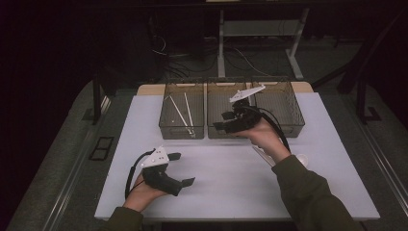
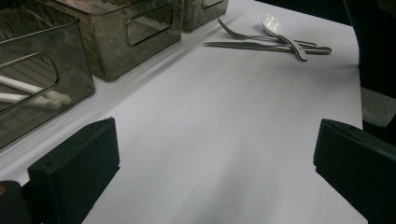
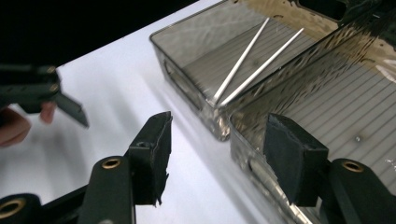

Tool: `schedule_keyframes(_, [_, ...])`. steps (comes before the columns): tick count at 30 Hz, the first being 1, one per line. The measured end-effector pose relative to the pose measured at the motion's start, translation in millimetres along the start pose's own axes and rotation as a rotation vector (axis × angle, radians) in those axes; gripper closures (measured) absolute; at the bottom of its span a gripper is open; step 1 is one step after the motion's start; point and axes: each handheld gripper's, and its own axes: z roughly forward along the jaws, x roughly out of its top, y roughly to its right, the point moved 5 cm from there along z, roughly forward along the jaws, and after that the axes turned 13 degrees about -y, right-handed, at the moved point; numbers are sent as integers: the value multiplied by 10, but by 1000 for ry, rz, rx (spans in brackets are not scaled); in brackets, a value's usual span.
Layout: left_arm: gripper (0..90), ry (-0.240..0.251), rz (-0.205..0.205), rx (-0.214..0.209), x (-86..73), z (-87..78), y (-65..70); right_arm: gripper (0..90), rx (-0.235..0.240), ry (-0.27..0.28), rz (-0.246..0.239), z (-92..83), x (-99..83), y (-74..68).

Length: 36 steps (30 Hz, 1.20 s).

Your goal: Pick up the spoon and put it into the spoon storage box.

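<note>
My right gripper (image 1: 222,121) hovers over the front edge of the middle smoky bin (image 1: 219,94), open with nothing between its jaws. In the right gripper view, my right gripper (image 3: 219,130) straddles that middle bin's (image 3: 336,107) near corner. Two white chopsticks (image 1: 180,113) (image 3: 243,63) lie in the left bin (image 1: 169,126) (image 3: 187,79). My left gripper (image 1: 182,168) rests low over the white table near its front, jaws wide open and empty; bare table shows between the jaws of my left gripper (image 2: 215,135). A fork (image 2: 243,35), knife (image 2: 261,45) and white spoon (image 2: 280,28) lie together on the table.
A third bin (image 1: 284,103) stands at the back right, beside the other two. The white spoon (image 1: 302,158) lies to the right of the person's right forearm. The white table (image 1: 231,183) ends close behind the left hand. Dark floor, desk legs and cables lie beyond the bins.
</note>
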Motion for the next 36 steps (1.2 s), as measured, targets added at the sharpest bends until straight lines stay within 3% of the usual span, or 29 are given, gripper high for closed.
schedule_keyframes(3, [0,-2,2,0,-4,1,-3,414,-1,-1,-25,-50,-114,-3])
schedule_keyframes(15, [0,-8,-6,10,-11,15,-14,420,-4,5,11,-283,-745,82])
schedule_keyframes(19, [0,-9,-9,13,-13,19,-20,499,-18,25,31,-405,-968,155])
schedule_keyframes(25, [0,-11,-4,13,-10,21,-19,587,-41,9,57,-529,-1225,232])
schedule_keyframes(36, [0,-13,2,15,-7,11,-19,879,-176,-68,108,-677,-1710,557])
